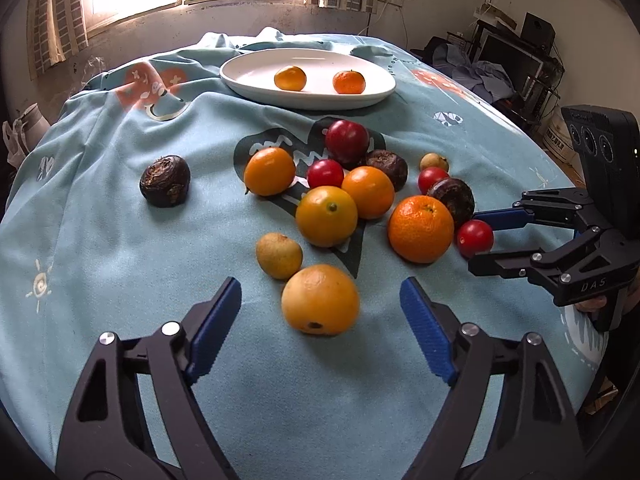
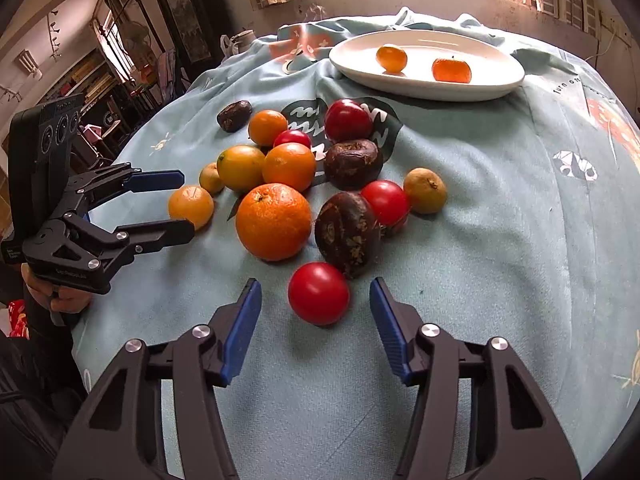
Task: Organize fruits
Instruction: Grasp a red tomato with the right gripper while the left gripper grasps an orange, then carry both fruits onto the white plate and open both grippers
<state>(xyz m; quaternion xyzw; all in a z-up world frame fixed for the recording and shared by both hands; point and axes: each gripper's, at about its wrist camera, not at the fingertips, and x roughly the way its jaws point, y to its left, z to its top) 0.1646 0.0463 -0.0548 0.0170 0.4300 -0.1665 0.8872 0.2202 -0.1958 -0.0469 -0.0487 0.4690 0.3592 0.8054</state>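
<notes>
A yellow-orange citrus fruit (image 1: 320,300) lies on the blue cloth between the jaws of my left gripper (image 1: 322,286); the blue pads stand apart from it on both sides, so the gripper is open. A small red tomato (image 2: 319,293) lies between the jaws of my right gripper (image 2: 316,282), with gaps to both pads, open too. From the other wrist, each gripper shows around its fruit: the right gripper (image 1: 476,240) and the left gripper (image 2: 187,203). At the far end of the table, a white oval plate (image 1: 308,100) holds two small mandarins (image 1: 290,78).
A cluster of oranges (image 1: 421,229), red tomatoes, dark brown fruits (image 1: 165,181) and small tan fruits (image 1: 279,255) lies mid-table on the wrinkled blue cloth (image 1: 120,280). A person's hand (image 2: 60,296) holds the left gripper. The window wall stands behind the plate.
</notes>
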